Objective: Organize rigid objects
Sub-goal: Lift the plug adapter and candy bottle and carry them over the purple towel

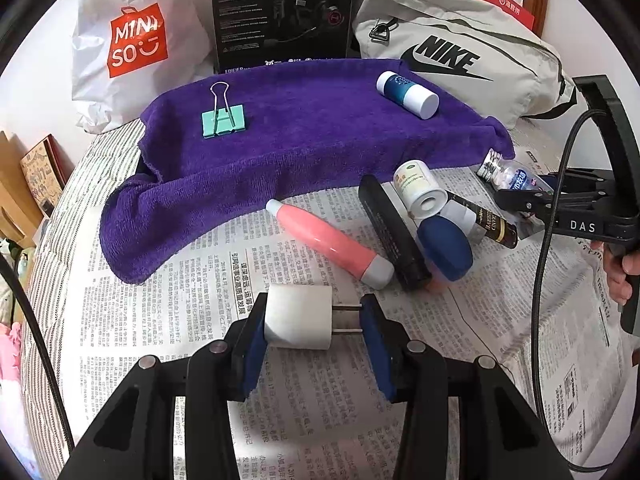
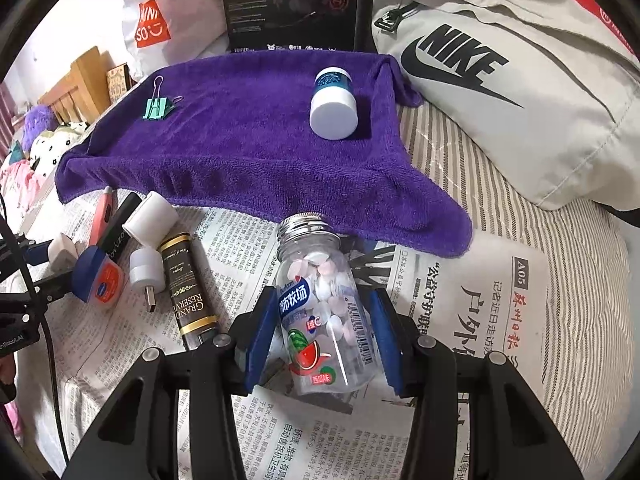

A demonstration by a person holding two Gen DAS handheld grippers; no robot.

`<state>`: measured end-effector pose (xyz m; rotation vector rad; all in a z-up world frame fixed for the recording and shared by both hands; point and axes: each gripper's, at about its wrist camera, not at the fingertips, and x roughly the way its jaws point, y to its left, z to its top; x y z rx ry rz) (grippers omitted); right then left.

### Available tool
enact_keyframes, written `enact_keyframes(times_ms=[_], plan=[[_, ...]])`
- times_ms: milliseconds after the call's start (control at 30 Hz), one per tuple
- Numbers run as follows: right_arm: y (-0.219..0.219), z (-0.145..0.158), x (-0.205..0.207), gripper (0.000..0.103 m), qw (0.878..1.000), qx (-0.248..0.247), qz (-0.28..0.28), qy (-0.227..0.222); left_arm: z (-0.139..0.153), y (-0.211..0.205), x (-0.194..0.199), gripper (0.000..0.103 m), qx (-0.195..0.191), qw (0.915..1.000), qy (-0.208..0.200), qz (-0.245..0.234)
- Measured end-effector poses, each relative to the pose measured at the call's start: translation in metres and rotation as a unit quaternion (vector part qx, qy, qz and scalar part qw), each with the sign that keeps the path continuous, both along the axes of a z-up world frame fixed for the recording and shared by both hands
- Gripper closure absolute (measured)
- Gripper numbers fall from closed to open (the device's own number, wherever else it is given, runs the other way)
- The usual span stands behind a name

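Note:
My left gripper (image 1: pixel 312 322) is shut on a white plug adapter (image 1: pixel 298 316), pads on its body and prong tips, above the newspaper. My right gripper (image 2: pixel 322 332) is around a clear candy bottle (image 2: pixel 324 312) with a silver cap; the pads touch its sides. The purple towel (image 1: pixel 304 140) holds a teal binder clip (image 1: pixel 222 120) and a blue-and-white bottle (image 1: pixel 408 94). On the newspaper lie a pink tube (image 1: pixel 332 244), a black bar (image 1: pixel 394 232), a white bottle (image 1: pixel 420 190), a blue-lidded jar (image 1: pixel 444 248) and a dark gold-trimmed tube (image 2: pixel 186 292).
A Miniso bag (image 1: pixel 136 44), a black box (image 1: pixel 282 12) and a Nike bag (image 1: pixel 460 56) stand behind the towel. Newspaper (image 2: pixel 480 300) covers the striped bedding. A small white USB adapter (image 2: pixel 146 274) lies by the dark tube. Cables hang beside each gripper.

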<state>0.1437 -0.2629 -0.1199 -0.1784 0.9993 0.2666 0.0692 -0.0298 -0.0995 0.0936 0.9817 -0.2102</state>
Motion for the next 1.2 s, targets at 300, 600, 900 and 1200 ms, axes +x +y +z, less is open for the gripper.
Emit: enact_keyframes(times_ms=[300, 600, 900, 1200], plan=[[-0.002, 0.001, -0.004, 0.059, 1.000, 0.001, 0.004, 0.008, -0.001, -0.001, 0.001, 0.061, 0.001, 1.0000, -0.002, 0.002], [0.004, 0.002, -0.015, 0.062, 1.000, -0.011, 0.015, 0.017, 0.000, 0.001, 0.000, 0.061, 0.008, 1.0000, 0.002, 0.004], [0.005, 0.001, -0.010, 0.062, 1.000, -0.004, 0.011, 0.009, -0.001, 0.000, 0.002, 0.061, 0.011, 0.9999, -0.002, 0.000], [-0.001, 0.017, -0.018, 0.063, 1.000, 0.018, 0.009, 0.013, 0.008, 0.009, -0.001, 0.061, 0.000, 1.0000, 0.002, 0.004]])
